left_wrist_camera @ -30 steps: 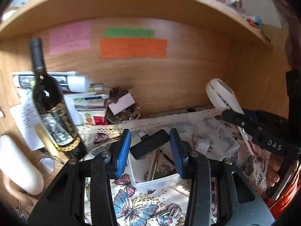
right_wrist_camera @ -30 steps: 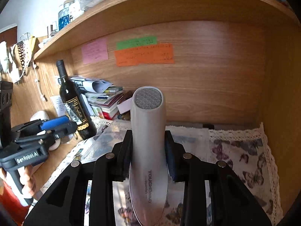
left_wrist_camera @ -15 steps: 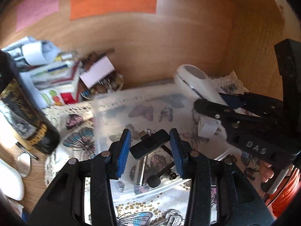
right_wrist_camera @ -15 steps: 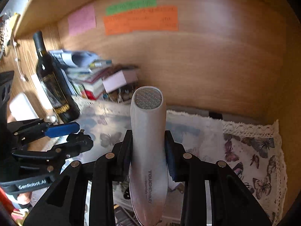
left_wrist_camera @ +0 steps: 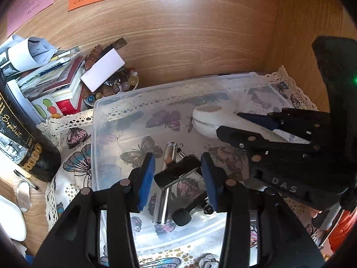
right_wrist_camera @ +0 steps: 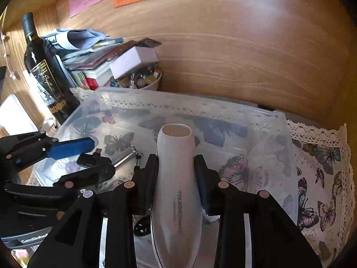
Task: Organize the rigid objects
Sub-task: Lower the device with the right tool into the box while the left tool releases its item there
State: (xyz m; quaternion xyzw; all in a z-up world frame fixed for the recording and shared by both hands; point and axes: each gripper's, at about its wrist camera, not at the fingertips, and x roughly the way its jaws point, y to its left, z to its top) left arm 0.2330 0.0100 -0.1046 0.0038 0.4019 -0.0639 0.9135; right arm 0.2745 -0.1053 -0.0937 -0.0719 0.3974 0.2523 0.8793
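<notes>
A clear plastic bin (left_wrist_camera: 98,120) (right_wrist_camera: 279,120) sits on the butterfly cloth. My left gripper (left_wrist_camera: 177,174) is shut on a small black adapter (left_wrist_camera: 177,173) and holds it above the bin's inside; it also shows in the right wrist view (right_wrist_camera: 93,159). Below it in the bin lie a silver metal cylinder (left_wrist_camera: 164,201) (right_wrist_camera: 123,156) and a black knobbed part (left_wrist_camera: 181,216). My right gripper (right_wrist_camera: 176,163) is shut on a white handheld device (right_wrist_camera: 176,178) (left_wrist_camera: 207,122), its nose tipped down into the bin's right half.
A dark wine bottle (left_wrist_camera: 20,138) (right_wrist_camera: 44,71) stands left of the bin. A pile of books and papers (left_wrist_camera: 44,78) and a bowl of beads (left_wrist_camera: 111,89) lie behind it. The wooden back wall (left_wrist_camera: 189,33) and right side wall (left_wrist_camera: 296,33) close in.
Both grippers have moved forward and tilted down over the bin. The white device has lowered into the bin; the adapter now hangs over the bin's inside.
</notes>
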